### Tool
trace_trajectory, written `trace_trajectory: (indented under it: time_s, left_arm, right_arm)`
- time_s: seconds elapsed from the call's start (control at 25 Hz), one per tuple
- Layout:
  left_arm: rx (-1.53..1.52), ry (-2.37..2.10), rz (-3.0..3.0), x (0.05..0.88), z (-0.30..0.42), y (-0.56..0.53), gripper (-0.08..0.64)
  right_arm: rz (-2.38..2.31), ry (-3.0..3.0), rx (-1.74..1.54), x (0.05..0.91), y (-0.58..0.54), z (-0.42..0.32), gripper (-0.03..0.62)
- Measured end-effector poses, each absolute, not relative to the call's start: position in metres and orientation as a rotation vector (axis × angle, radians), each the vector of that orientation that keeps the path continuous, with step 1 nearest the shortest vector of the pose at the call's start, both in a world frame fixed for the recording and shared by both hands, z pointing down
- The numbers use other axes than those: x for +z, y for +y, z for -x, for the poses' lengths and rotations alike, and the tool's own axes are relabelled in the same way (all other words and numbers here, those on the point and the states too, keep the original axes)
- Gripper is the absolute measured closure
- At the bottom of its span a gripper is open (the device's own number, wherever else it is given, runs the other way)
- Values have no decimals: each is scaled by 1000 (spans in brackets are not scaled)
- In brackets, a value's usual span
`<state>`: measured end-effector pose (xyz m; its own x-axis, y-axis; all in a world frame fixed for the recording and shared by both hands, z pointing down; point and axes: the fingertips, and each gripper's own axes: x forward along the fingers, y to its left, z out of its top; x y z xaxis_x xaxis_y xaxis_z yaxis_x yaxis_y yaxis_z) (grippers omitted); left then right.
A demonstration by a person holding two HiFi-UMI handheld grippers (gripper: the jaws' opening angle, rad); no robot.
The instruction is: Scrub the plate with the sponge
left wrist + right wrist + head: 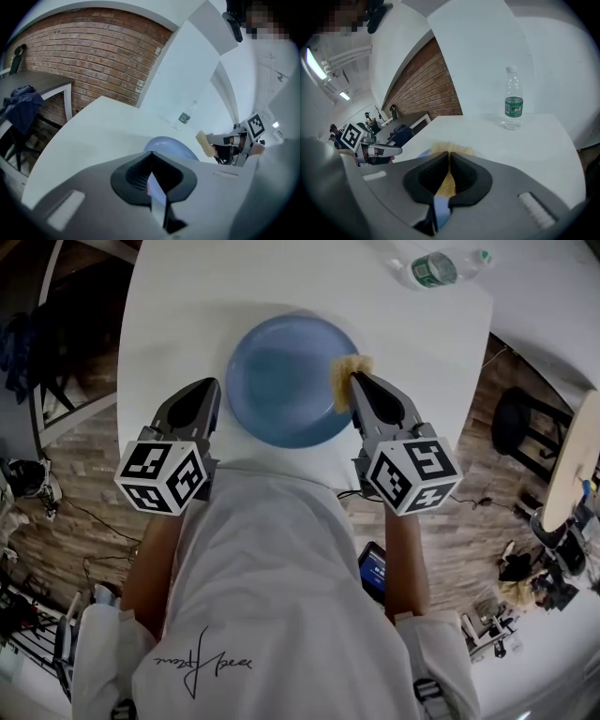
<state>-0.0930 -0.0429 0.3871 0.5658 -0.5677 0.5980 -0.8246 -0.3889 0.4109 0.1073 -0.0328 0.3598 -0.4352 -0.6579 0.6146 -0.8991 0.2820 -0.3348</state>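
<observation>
Partly hidden sponge [343,379] clenched in right claw [357,382] at plate [279,381] rim; left claw [212,388] clenched empty

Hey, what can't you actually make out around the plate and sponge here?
- Whether the sponge touches the plate: head view, the right gripper covers the contact; right gripper view, its own body hides most of the plate.
- Plate's near part: left gripper view, behind the left gripper.
- Bottle label print: too small in every view.
- Table near edge: head view, under the person's shirt.
</observation>
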Motion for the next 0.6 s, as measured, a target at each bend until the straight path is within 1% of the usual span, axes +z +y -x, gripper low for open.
trace_trajectory:
  time_s: [0.12,0.28,0.6]
  left_arm:
    - [500,-1094,-2091,396,95,-43,545]
    - [527,-1071,-2072,408,95,-42,523]
    - [561,-1040,-2048,423,90,-44,507]
  right_arm:
    - [-1410,-2185,940,366,-37,-104,572]
    - [-1397,-2158,926,376,-42,-101,574]
    - [-1369,-2110,933,398,-50,-97,574]
